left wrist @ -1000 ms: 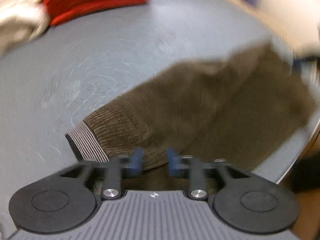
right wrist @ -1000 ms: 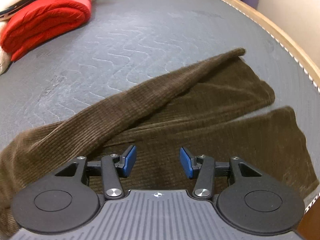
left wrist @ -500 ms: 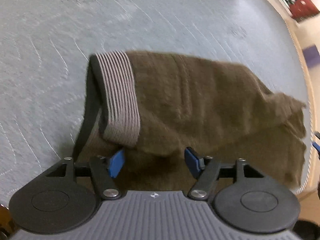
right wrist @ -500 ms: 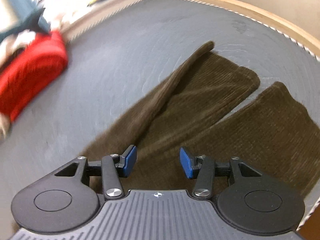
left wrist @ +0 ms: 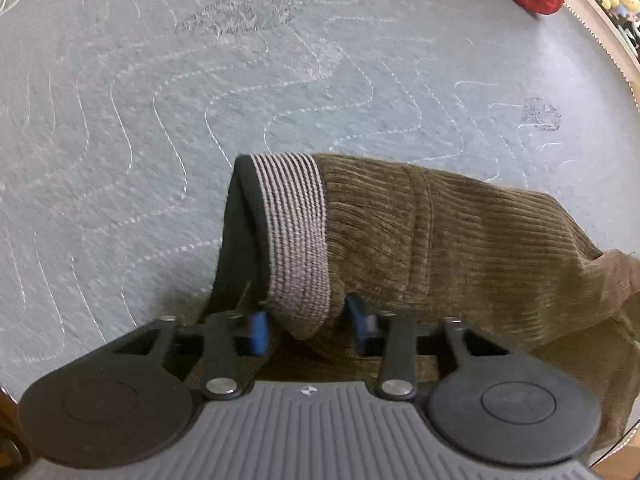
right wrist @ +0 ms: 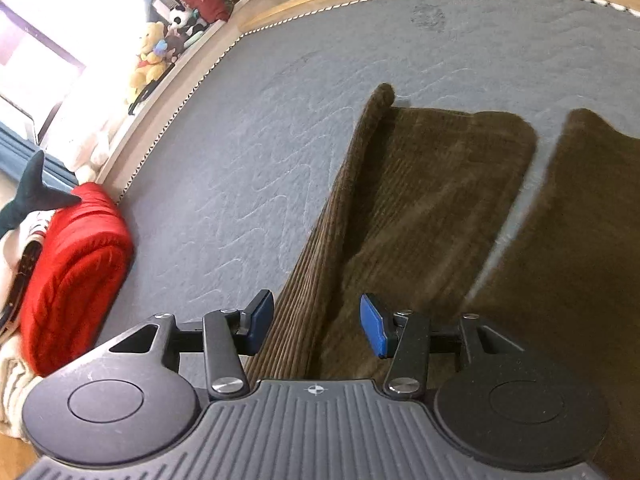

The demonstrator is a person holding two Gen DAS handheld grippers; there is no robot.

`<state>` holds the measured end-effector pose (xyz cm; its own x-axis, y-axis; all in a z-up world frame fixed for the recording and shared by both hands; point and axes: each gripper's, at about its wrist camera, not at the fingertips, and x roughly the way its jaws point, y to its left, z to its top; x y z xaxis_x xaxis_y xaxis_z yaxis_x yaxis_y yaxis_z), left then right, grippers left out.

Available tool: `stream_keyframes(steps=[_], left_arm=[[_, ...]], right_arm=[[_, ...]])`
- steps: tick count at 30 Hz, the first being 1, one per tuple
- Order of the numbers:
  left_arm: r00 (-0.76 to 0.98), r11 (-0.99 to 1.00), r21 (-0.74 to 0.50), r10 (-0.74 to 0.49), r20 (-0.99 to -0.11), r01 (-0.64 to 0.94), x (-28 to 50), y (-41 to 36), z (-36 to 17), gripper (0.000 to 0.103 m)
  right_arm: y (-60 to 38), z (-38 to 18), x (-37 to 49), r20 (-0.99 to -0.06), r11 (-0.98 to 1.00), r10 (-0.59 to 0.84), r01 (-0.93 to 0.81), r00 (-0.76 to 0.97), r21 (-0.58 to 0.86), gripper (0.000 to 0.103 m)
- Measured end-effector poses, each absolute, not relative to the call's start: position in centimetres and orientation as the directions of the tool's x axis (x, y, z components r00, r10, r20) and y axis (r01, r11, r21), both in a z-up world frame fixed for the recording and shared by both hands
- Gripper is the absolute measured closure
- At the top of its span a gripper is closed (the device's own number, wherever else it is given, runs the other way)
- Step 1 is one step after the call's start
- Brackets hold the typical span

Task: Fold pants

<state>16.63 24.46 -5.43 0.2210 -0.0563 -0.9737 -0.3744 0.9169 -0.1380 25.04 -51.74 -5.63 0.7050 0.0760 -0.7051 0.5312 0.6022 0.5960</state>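
Now the left gripper (left wrist: 306,322), its jaws just closing, pinches the striped waistband (left wrist: 296,236) of the brown corduroy pants (left wrist: 460,248) lying on the grey mattress (left wrist: 200,120). Over the left trouser leg (right wrist: 420,208), the right gripper (right wrist: 316,326) hangs half open, gripping nothing.

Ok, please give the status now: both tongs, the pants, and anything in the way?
Left tongs closing around striped waistband. Right tongs open over brown corduroy pants. Nothing in the way.
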Motion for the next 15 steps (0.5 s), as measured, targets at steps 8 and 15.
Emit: stream_keyframes(steps=[8,15], left_arm=[[0.268,0.927,-0.163,-0.071,-0.961,-0.339,16.4,25.5,-4.4,0.073],[0.287,0.926,-0.182,-0.085,-0.954,-0.330,15.7,25.9,-3.7,0.074]], right_arm=[[-51.8,-10.0,29.7,-0.724,0.610,0.107,0.530,0.682,0.589,0.052],[-51.1,-11.5,31.4,-0.740,0.607,0.109,0.545,0.663,0.578,0.083]])
